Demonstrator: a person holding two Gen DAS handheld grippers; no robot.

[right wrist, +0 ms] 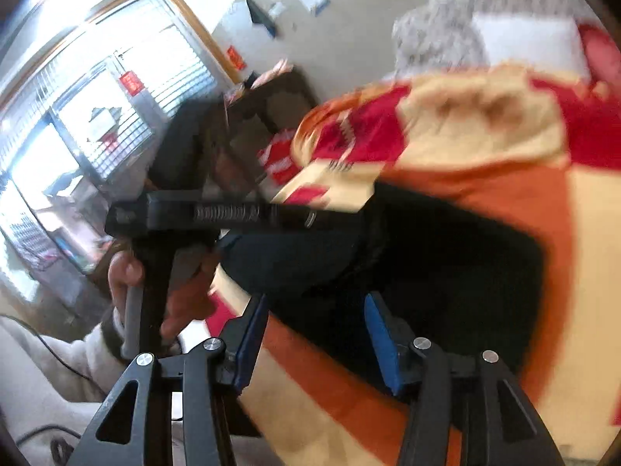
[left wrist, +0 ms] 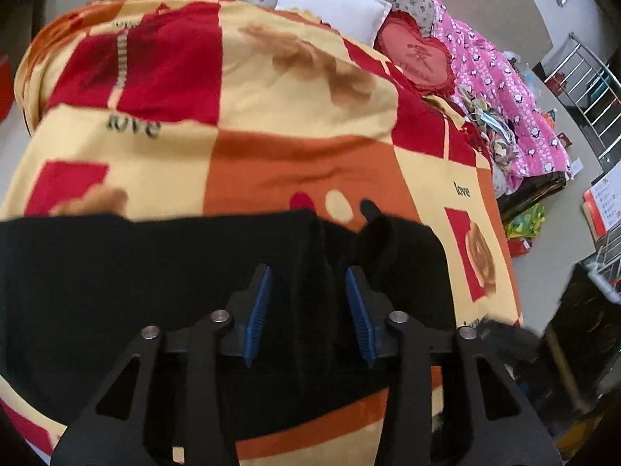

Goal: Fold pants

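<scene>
The black pants [left wrist: 155, 272] lie flat across the lower half of the left wrist view on a red, orange and cream blanket [left wrist: 271, 124]. The left gripper [left wrist: 308, 275] hangs over a raised fold with its blue pads apart, clear of the cloth. In the right wrist view, the right gripper [right wrist: 316, 303] also stands parted above the pants [right wrist: 446, 256], holding nothing; a hand [right wrist: 163, 283] at the left edge grips the other tool.

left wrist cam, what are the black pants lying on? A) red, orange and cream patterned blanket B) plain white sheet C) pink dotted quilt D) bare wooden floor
A: the black pants lie flat on the red, orange and cream patterned blanket printed with "love"; the pink quilt is off at the bed's far side.
</scene>
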